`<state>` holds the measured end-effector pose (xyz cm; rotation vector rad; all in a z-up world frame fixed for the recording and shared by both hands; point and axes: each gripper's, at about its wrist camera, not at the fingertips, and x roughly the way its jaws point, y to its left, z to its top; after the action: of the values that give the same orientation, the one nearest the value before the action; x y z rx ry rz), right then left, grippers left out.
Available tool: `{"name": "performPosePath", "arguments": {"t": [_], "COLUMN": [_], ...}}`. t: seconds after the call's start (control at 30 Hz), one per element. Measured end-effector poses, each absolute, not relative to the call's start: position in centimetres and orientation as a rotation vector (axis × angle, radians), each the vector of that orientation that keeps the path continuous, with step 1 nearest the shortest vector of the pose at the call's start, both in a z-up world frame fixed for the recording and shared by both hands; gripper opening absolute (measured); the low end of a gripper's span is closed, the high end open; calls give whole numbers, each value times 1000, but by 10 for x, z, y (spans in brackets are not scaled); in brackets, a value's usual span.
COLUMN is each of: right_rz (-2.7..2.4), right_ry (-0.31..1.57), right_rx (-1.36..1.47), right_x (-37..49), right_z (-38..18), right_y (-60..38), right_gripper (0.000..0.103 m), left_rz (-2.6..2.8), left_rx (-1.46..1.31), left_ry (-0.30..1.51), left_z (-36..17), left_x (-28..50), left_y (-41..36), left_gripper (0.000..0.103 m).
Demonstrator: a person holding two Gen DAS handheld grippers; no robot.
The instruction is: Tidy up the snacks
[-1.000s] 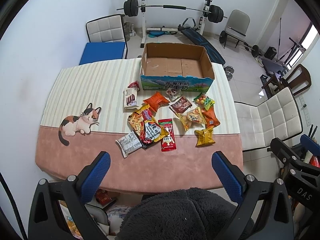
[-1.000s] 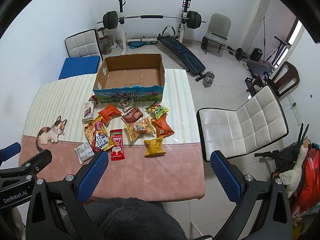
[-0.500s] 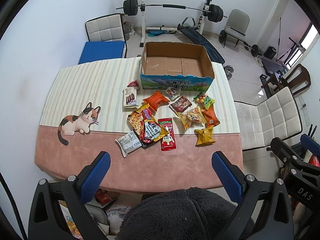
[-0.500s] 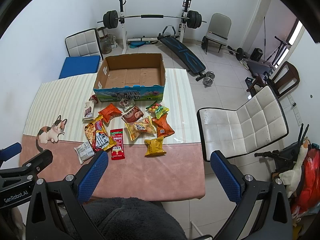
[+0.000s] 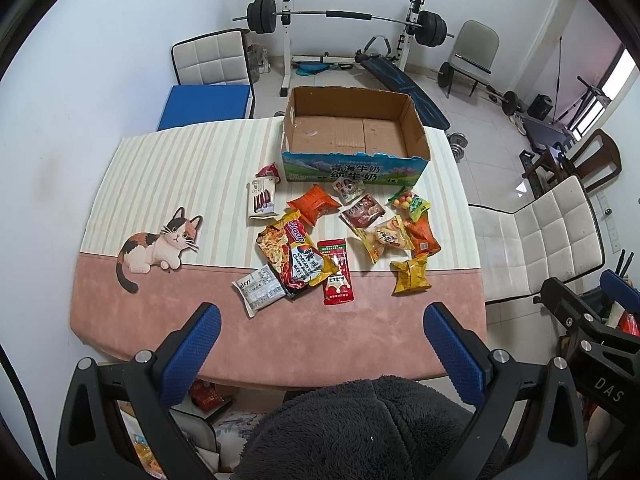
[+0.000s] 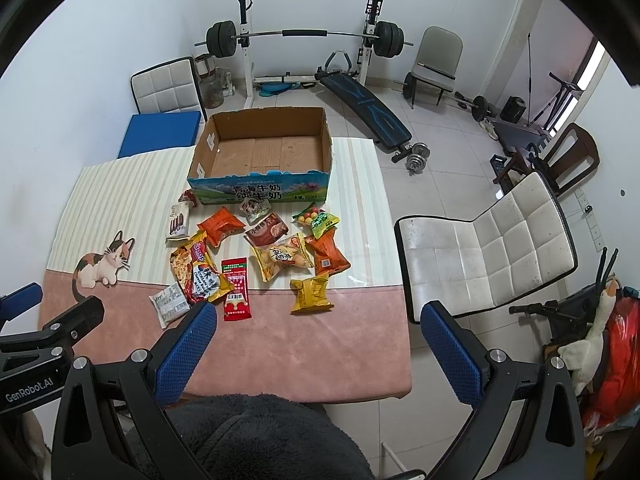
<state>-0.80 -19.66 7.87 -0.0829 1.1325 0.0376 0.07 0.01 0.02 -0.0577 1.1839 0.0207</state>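
While unpacked, twelve snacks (image 5: pixel 304 258), one box (image 5: pixel 352 168)

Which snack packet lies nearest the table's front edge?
The grey-white packet, at the left end of the pile beside the noodle bag.

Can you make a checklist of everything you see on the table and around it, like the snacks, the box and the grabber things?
Surface: table under a striped cream and pink cloth with a cat picture.
Job's things: cardboard box at the far edge, open, nothing inside; snack packets loose in front of it, among them a noodle pack, a red sachet and a yellow bag.
Clutter: nothing seen besides the snacks.
Grippers: left gripper and right gripper both open, holding nothing, above the near edge.
Cables: a dark cable at the left view's edge.
Surroundings: barbell rack, white chair, weight bench.
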Motion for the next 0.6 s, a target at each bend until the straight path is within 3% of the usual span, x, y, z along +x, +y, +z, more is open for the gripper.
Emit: {"name": "performPosePath", "arguments": {"t": [0.6], "right_rz": [41], "right_ry": [1138], "right_rx": [-82], "right_x": [-1], "right_z": [82], "right_y": [-190], "right_gripper": [103], "left_rz": [14], "left_rx": [-56], "left_ry": [1176], "left_z": [6], "left_x": [7], "left_y": [4], "left_gripper": [103]}}
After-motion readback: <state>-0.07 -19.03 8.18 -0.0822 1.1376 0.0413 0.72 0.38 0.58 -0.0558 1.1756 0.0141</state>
